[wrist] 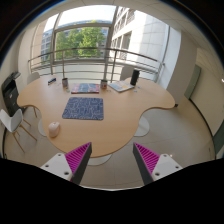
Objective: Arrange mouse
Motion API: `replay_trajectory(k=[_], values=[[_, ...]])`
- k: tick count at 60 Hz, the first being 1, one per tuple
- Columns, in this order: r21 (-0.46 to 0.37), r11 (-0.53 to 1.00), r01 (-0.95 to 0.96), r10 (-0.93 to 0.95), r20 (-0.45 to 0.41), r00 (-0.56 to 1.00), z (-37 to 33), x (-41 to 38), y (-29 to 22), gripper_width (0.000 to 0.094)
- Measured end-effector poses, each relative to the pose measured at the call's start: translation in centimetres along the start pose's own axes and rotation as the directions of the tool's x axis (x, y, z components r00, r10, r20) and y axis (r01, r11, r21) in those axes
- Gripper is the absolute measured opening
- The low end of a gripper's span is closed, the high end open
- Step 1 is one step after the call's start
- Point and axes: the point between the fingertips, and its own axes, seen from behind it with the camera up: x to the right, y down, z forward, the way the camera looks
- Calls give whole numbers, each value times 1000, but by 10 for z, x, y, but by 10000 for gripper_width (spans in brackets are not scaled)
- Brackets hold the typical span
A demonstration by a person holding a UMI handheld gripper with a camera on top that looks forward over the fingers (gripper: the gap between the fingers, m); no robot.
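Observation:
A dark blue-grey mouse mat (83, 108) lies in the middle of a large light wooden table (120, 115). A small dark object (69, 84), possibly the mouse, lies at the far side of the table, too small to tell for sure. My gripper (112, 158) is open and empty, held high over the floor in front of the table's near edge, far from the mat. Its pink-padded fingers (78, 157) stand wide apart with only grey floor between them.
A book or tablet (86, 88) and a white laptop (122, 85) lie at the table's far side. A white cup (54, 128) stands near its left front edge. A white chair (12, 122) is at the left. Large windows with a railing are behind.

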Motion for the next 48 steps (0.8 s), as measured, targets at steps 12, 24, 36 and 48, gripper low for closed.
replay_trajectory(k=[12, 24, 36, 48], values=[[-19, 1000, -22, 21, -62, 998, 5, -11, 24, 852], [-47, 994, -100, 96, -72, 993, 11, -76, 82, 851], [-33, 987, -157, 158, 7, 987, 43, -189, 113, 854], [53, 989, -139, 131, 128, 983, 117, -297, 79, 851]])
